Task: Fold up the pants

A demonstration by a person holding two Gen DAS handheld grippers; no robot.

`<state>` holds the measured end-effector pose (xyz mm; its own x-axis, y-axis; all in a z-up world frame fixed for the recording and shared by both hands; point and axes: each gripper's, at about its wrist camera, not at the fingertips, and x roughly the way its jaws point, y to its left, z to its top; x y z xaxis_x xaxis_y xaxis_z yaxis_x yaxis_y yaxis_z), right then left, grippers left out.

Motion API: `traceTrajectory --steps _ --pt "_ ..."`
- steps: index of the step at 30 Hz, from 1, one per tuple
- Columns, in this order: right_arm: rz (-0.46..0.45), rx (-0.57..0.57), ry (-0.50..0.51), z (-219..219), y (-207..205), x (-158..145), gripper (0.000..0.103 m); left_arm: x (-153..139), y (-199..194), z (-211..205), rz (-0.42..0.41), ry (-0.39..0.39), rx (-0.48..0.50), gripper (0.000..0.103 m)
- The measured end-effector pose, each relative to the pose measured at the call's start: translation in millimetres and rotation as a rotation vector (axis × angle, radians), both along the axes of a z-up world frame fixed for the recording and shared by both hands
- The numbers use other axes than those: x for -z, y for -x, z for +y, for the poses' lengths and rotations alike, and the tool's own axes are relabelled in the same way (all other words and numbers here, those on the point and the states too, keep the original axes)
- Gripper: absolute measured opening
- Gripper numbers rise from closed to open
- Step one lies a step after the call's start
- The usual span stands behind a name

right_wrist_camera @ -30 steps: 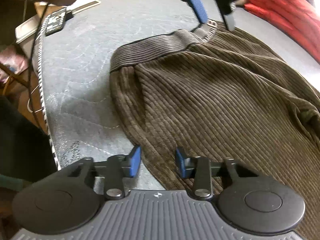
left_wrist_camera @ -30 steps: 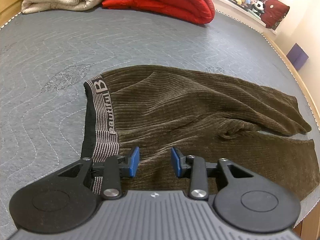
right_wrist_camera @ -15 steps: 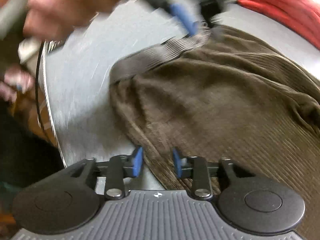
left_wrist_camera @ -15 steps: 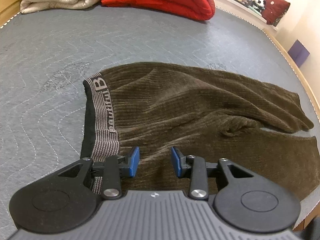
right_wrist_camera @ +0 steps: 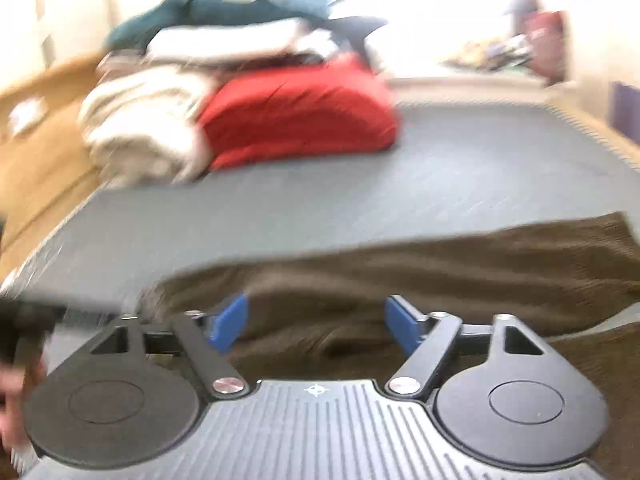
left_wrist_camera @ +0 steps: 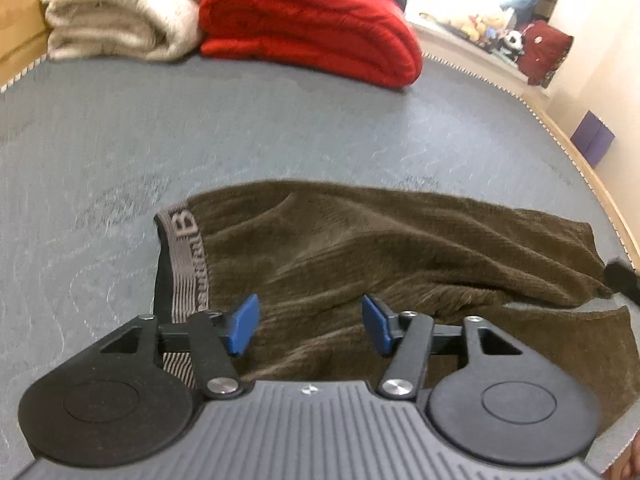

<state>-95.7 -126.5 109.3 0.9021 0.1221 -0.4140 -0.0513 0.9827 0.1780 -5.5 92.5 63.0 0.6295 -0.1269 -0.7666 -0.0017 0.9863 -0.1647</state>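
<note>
Brown corduroy pants [left_wrist_camera: 380,248] lie flat on a grey quilted bed [left_wrist_camera: 280,128], waistband [left_wrist_camera: 188,256] with grey lettered elastic at the left, legs running right. My left gripper [left_wrist_camera: 308,324] is open and empty, just above the near side of the pants by the waistband. In the blurred right wrist view the pants [right_wrist_camera: 440,268] lie ahead and my right gripper [right_wrist_camera: 316,322] is open and empty over their near edge. A dark piece of the other gripper [left_wrist_camera: 620,276] shows at the right edge of the left wrist view.
A folded red blanket [left_wrist_camera: 312,20] and a rolled cream blanket [left_wrist_camera: 116,12] sit at the far end of the bed. The bed's wooden rim [left_wrist_camera: 592,168] runs along the right. A shelf with soft toys [left_wrist_camera: 500,36] stands beyond.
Both grippers have opened wider. My right gripper has swung fast from the waistband corner to face along the bed. The left view has pulled back and tilted up a little.
</note>
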Motion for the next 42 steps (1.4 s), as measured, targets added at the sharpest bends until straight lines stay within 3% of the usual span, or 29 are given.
traceTrajectory --steps 2,4,6,10,13,15,16,18,19,20,25,28,31,32,33,35,38,42 --pt "-0.029 0.096 0.054 -10.5 0.0 10.2 0.084 -1.8 2.8 -8.0 -0.045 -0.033 0.017 0.067" --pt "0.019 0.145 0.048 -22.6 -7.6 20.5 0.084 -2.2 3.5 -14.6 -0.07 -0.066 0.034 0.068" --pt "0.046 0.146 -0.003 -33.8 -16.0 24.7 0.084 -0.2 2.1 -19.3 -0.072 -0.077 0.049 0.068" --pt "0.008 0.16 -0.011 -50.2 -23.9 22.4 0.084 4.8 -3.8 -22.7 -0.051 -0.011 0.059 0.068" --pt "-0.016 0.144 -0.047 -54.6 -20.6 22.2 0.084 8.0 -6.3 -28.7 -0.044 -0.021 0.068 0.067" --pt "0.013 0.152 -0.027 -57.3 -22.4 30.7 0.083 12.2 -8.0 -31.7 -0.033 -0.046 0.063 0.056" --pt "0.042 0.151 -0.018 -56.3 -23.8 35.0 0.078 14.1 -8.9 -31.9 -0.025 -0.055 0.06 0.05" --pt "0.078 0.126 -0.019 -53.5 -29.1 41.3 0.069 17.4 -12.0 -28.8 -0.024 -0.08 0.035 0.016" --pt "0.091 0.11 -0.022 -52.0 -31.3 42.8 0.062 17.0 -13.3 -26.5 -0.031 -0.09 0.027 0.007" --pt "0.1 0.089 -0.029 -50.4 -34.2 42.8 0.054 17.1 -15.8 -24.6 -0.038 -0.1 0.02 0.004" --pt "0.113 0.047 -0.054 -50.9 -43.9 36.0 0.043 18.6 -38.3 -15.5 -0.032 -0.068 -0.016 0.004" --pt "0.106 0.032 -0.061 -51.5 -47.6 31.7 0.043 21.0 -70.2 -12.8 -0.036 -0.083 -0.038 0.006" --pt "0.111 0.034 -0.078 -56.9 -47.4 31.6 0.043 27.8 -112.3 -16.4 -0.067 -0.175 -0.027 0.018" --pt "0.114 0.037 -0.087 -58.9 -47.4 32.4 0.043 32.5 -127.3 -17.6 -0.067 -0.206 -0.02 0.04" --pt "0.119 0.038 -0.094 -61.0 -47.9 33.2 0.043 38.0 -140.1 -17.0 -0.064 -0.226 -0.011 0.07" --pt "0.129 0.037 -0.102 -64.3 -50.0 34.0 0.043 52.8 -165.3 -18.6 -0.063 -0.274 0.026 0.085" --pt "0.136 0.036 -0.114 -66.7 -51.0 34.3 0.043 75.1 -193.0 -19.0 -0.027 -0.332 0.114 0.086" --pt "0.133 0.031 -0.112 -65.4 -53.7 33.0 0.043 95.1 -217.3 -10.3 0.045 -0.3 0.163 0.086"
